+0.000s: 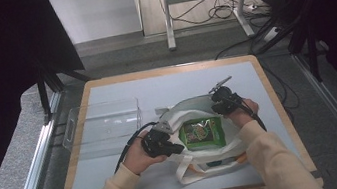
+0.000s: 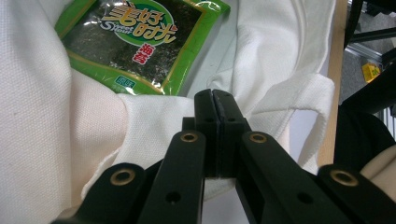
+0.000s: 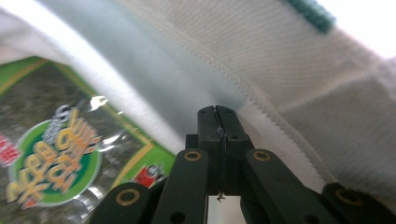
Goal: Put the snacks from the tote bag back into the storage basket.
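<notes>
Step in hand: holding white tote bag (image 1: 201, 158) mouth spread. Green seaweed packet (image 1: 202, 132) lying flat inside bag. Left gripper (image 2: 214, 100) jaws together, clamped on bag rim, left of packet. Right gripper (image 3: 217, 116) jaws together, pinching bag fabric on packet's far-right side. Clear tray (image 1: 105, 126) left of bag. Next, probably: lift rims evenly, keeping packet from sliding out.

Cream long sleeves (image 1: 272, 160) are worn, black two-jaw grippers with brass-ringed rivets (image 2: 188, 137), black cables (image 1: 128, 146) are trailed.
</notes>
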Available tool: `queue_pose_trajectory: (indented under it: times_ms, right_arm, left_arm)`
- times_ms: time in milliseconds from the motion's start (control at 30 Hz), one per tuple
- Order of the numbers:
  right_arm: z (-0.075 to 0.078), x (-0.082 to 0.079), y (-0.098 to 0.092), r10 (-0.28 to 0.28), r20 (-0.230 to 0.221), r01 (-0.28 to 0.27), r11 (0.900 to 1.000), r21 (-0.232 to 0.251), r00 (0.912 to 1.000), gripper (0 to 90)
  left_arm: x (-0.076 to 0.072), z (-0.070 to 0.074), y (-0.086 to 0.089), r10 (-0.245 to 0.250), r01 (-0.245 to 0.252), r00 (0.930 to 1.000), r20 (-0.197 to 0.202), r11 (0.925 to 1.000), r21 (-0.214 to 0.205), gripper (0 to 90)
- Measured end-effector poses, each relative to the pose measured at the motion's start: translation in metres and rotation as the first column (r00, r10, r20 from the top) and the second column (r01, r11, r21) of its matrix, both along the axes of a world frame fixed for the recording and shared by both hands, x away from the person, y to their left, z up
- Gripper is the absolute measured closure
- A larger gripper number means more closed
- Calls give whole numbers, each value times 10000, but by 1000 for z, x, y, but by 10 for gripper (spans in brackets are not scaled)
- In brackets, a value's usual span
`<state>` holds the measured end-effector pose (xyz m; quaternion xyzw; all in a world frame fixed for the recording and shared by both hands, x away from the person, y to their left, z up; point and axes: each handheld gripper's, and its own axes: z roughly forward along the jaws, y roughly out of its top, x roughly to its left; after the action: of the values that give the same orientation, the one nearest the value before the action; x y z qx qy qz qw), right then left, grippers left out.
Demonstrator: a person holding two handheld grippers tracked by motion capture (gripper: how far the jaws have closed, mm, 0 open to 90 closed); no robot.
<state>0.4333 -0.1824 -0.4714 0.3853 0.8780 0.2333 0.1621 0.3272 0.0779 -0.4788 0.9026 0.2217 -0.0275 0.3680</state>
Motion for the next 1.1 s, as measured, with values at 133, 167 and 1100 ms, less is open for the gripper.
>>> queue_pose_trajectory:
  times_ms: [133,167,1100]
  right_arm:
    - [9,-15,-1,288,-35,-287,9993,257,9996,892]
    - [11,-18,-2,363,-10,-362,9987,361,9993,891]
    - [24,-58,-21,545,-278,-502,9894,1362,9981,866]
  left_arm:
    - [0,0,0,-6,6,10000,8,10000,21,899]
    - [0,0,-1,-16,16,10000,23,10000,25,900]
    - [-6,21,16,651,-596,9956,667,9949,-816,883]
